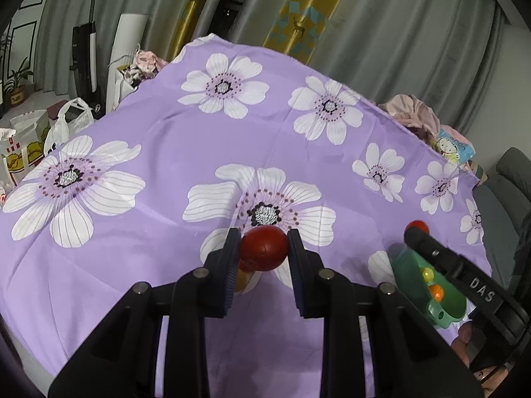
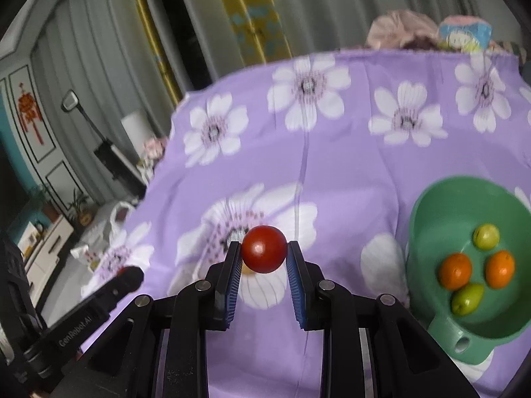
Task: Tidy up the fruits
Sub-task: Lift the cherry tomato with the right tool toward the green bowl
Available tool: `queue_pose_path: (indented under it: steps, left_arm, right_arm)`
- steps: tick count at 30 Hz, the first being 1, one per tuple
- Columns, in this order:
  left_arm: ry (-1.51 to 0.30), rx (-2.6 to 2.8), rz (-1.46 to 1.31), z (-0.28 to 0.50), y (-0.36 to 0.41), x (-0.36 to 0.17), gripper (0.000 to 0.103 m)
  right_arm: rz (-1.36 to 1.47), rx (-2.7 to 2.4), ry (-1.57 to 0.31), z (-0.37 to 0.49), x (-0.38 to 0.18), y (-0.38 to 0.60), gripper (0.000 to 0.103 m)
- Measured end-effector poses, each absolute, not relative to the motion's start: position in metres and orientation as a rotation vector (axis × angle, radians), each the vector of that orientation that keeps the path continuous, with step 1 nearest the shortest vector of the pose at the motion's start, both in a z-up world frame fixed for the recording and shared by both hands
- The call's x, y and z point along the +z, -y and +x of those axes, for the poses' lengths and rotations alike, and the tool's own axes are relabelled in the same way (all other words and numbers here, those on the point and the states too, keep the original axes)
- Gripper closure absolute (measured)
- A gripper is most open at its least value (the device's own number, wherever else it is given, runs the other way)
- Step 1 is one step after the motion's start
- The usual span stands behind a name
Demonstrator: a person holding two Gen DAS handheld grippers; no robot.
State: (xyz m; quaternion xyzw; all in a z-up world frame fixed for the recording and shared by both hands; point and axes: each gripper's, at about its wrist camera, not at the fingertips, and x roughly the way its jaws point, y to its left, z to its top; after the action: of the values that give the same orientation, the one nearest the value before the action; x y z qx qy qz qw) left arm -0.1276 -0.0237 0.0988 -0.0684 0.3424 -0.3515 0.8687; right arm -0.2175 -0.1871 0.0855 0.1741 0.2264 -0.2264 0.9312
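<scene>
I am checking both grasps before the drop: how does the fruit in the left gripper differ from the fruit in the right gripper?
The left fruit is dark red with faint seams; the right fruit is brighter red, smooth and glossy. The left fruit looks slightly flattened; the right fruit looks rounder. Both are small red balls clamped between blue-padded fingers, above the purple cloth, not yet in the green bowl.

Two red fruits (image 1: 264,248) (image 2: 264,249) held aloft; oranges (image 2: 455,271), limes (image 2: 486,236) in green bowl (image 2: 431,199).
</scene>
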Motion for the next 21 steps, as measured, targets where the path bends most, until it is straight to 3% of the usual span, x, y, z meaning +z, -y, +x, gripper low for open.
queue_pose_path:
  steps: [21]
  left_arm:
    - [-0.516, -0.858, -0.172, -0.163, 0.023, 0.123, 0.075]
  right_arm:
    - [0.335, -0.533, -0.31, -0.246, 0.108, 0.192, 0.074]
